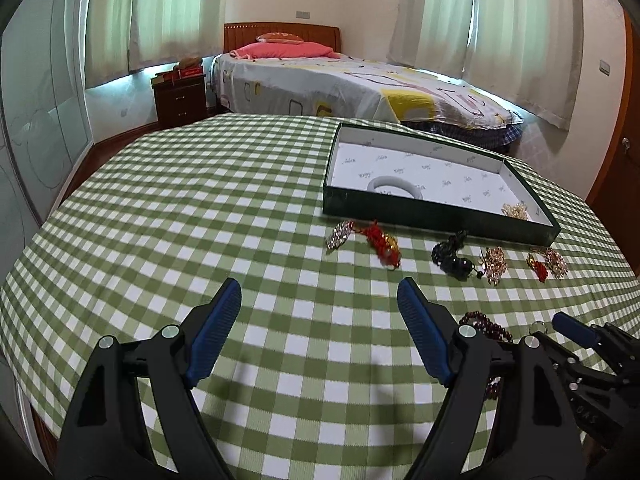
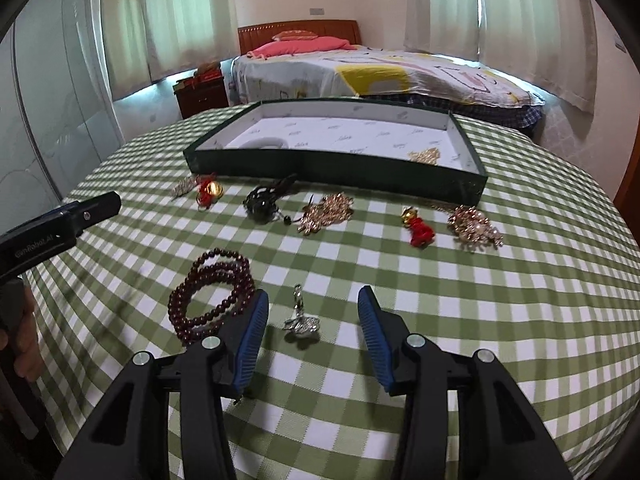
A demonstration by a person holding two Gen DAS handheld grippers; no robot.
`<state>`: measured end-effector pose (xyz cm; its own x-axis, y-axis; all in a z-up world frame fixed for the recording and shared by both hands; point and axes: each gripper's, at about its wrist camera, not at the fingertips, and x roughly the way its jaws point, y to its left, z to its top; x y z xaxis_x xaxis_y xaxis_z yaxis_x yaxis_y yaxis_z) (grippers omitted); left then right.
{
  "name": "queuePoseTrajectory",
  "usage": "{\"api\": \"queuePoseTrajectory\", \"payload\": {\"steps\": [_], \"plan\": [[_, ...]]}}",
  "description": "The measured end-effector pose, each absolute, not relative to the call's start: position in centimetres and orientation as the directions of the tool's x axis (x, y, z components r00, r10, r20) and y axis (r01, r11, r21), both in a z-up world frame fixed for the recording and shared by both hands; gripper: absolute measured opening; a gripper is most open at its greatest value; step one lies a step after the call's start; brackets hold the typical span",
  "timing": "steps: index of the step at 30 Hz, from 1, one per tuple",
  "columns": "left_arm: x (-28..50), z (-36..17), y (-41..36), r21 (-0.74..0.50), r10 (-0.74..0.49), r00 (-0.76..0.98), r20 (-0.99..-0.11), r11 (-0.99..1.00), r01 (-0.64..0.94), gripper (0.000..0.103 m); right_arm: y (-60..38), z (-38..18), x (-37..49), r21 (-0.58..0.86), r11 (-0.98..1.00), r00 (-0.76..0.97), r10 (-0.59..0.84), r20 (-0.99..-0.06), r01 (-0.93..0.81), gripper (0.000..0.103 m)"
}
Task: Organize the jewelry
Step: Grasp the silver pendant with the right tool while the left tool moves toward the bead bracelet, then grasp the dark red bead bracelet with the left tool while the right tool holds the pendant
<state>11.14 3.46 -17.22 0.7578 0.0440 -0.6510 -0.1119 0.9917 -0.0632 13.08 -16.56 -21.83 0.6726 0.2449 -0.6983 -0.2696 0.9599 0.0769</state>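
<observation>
Both tongs gape empty; the right tongs (image 2: 313, 314) straddle a small silver brooch (image 2: 301, 325), light, rigid, probably slippery; pinch its broad body.

A table (image 2: 520, 320) stands in front of a bed (image 2: 360, 68), with a nightstand (image 2: 202, 98) to the bed's left. On the table's far side sits an open box (image 2: 320, 162); inside it a bangle (image 2: 268, 143) lies at the left end and a chain cluster (image 2: 425, 156) at the right. Before the box, a row of ornaments runs left to right: a tassel charm (image 2: 208, 191), a cord pendant (image 2: 262, 202), a brooch (image 2: 326, 212), a second charm (image 2: 418, 228) and another brooch (image 2: 474, 227). Nearer the camera, a bead bracelet (image 2: 212, 296) lies left of a small pendant (image 2: 301, 320), which sits between the right gripper's (image 2: 313, 312) fingers. The left gripper (image 1: 320, 300) hovers over the table to the left.
</observation>
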Motion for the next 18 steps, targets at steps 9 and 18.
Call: {"api": "queuePoseTrajectory", "payload": {"steps": [9,18], "plan": [[10.98,-17.81,3.11,-0.077,0.028,0.749,-0.662,0.991,-0.105,0.079,-16.43,-22.57,13.01,0.075,0.960,0.655,0.240,-0.717,-0.270,0.035],[10.75,-18.19,2.64,-0.085,0.017,0.745,-0.667,0.992,-0.098,0.079,-15.88,-22.55,12.56,0.045,0.958,0.657,0.228,-0.719,-0.283,0.020]]}}
